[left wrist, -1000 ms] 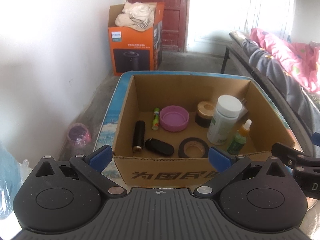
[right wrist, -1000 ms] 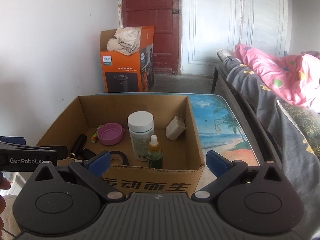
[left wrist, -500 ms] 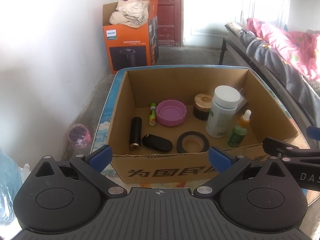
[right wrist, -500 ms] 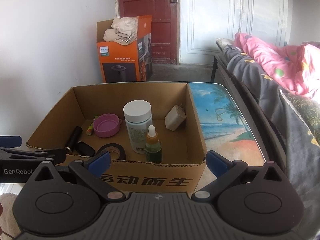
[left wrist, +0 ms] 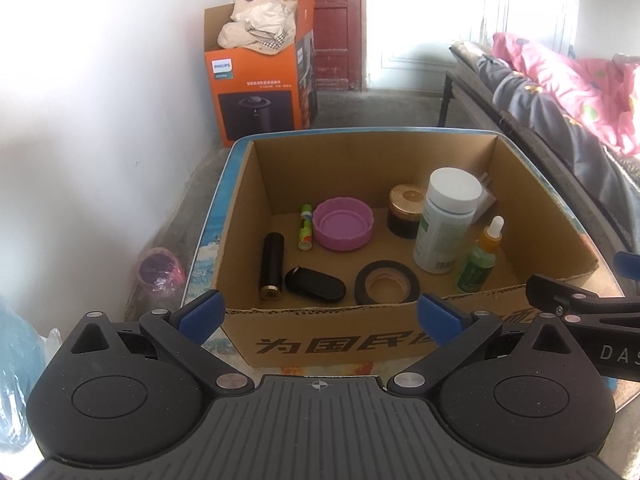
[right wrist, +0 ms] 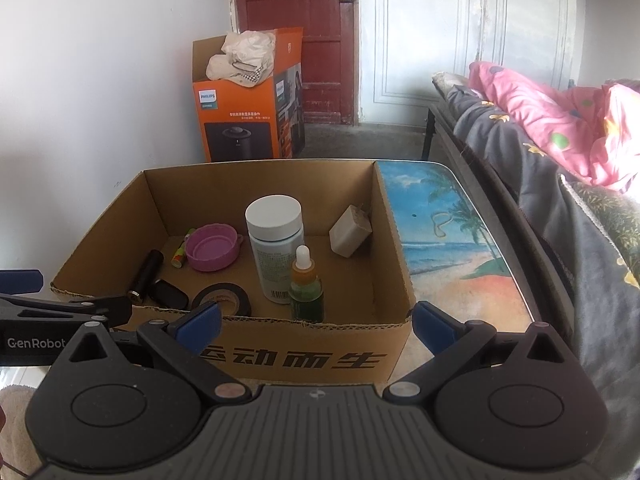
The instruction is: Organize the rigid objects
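Two handheld grippers are hovering just short of the near wall of an open cardboard box (left wrist: 320, 344), which is sitting on a beach-print table (right wrist: 452, 240). Compared with a second ago, both cameras are looking down into the box from a little higher, while everything inside is lying where it was; that fits either surveying before a pick or pulling back after a placement. The left gripper (left wrist: 320, 312) and the right gripper (right wrist: 316, 322) are both standing wide with nothing between their fingers. Inside the box, a black tube (left wrist: 272, 266), a black oval case (left wrist: 316, 284) and a tape roll (left wrist: 387, 288) are lying near; a green stick (left wrist: 305, 227), a pink lid (left wrist: 343, 229) and a gold-capped jar (left wrist: 406, 210) are sitting farther back. At right, a white bottle (left wrist: 444, 220) and a green dropper bottle (left wrist: 480, 260) are standing upright, and a beige block (right wrist: 351, 230) is leaning on the right wall.
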`<state>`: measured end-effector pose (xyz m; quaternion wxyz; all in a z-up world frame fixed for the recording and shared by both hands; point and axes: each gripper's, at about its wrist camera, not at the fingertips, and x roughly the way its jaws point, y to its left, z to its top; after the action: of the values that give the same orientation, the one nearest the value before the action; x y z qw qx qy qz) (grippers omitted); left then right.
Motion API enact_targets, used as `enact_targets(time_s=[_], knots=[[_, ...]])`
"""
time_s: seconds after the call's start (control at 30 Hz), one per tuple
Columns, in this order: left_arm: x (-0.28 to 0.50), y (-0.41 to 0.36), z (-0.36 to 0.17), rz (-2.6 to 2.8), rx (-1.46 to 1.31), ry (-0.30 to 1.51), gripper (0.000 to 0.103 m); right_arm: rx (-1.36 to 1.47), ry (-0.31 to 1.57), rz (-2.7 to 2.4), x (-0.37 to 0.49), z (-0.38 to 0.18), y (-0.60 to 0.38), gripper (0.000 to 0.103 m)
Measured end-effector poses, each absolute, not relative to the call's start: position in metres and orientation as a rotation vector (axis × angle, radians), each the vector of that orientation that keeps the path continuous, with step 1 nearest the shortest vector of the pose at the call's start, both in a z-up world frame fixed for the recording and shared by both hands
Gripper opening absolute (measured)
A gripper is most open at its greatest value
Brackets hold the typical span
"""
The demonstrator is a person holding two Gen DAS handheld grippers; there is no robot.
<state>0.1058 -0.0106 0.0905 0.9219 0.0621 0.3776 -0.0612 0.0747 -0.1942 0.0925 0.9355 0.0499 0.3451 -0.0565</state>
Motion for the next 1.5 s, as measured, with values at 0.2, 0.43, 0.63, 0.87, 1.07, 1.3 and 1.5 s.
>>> enact_targets(time_s=[0.2, 0.43, 0.63, 0.87, 1.07, 1.3, 1.5], knots=[[0.1059, -0.0095, 0.0914, -0.128, 0.126, 0.772, 0.103, 0.101, 0.699, -0.117, 0.0747, 0.0929, -0.1931, 0.103], [0.1067, -0.0098, 0.0914, -0.125, 0.122, 0.773, 0.103, 0.104, 0.699, -0.115, 0.0742, 0.0921, -0.1925, 0.103], [0.1065, -0.0105, 0.0915, -0.125, 0.121, 0.772, 0.102, 0.106, 0.699, -0.115, 0.0743, 0.0923, -0.1926, 0.103], [0.1063, -0.0104, 0.0916, -0.125, 0.118, 0.771, 0.102, 0.102, 0.698, -0.117, 0.0739, 0.0928, -0.1918, 0.103], [0.1056, -0.01, 0.0922, -0.124, 0.116, 0.773, 0.102, 0.105, 0.701, -0.117, 0.0733, 0.0934, -0.1904, 0.103], [0.1048, -0.0106, 0.0926, -0.123, 0.113, 0.772, 0.102, 0.106, 0.7, -0.117, 0.0732, 0.0937, -0.1908, 0.103], [0.1049, -0.0107, 0.0928, -0.124, 0.112, 0.771, 0.102, 0.108, 0.702, -0.117, 0.0736, 0.0945, -0.1909, 0.103]])
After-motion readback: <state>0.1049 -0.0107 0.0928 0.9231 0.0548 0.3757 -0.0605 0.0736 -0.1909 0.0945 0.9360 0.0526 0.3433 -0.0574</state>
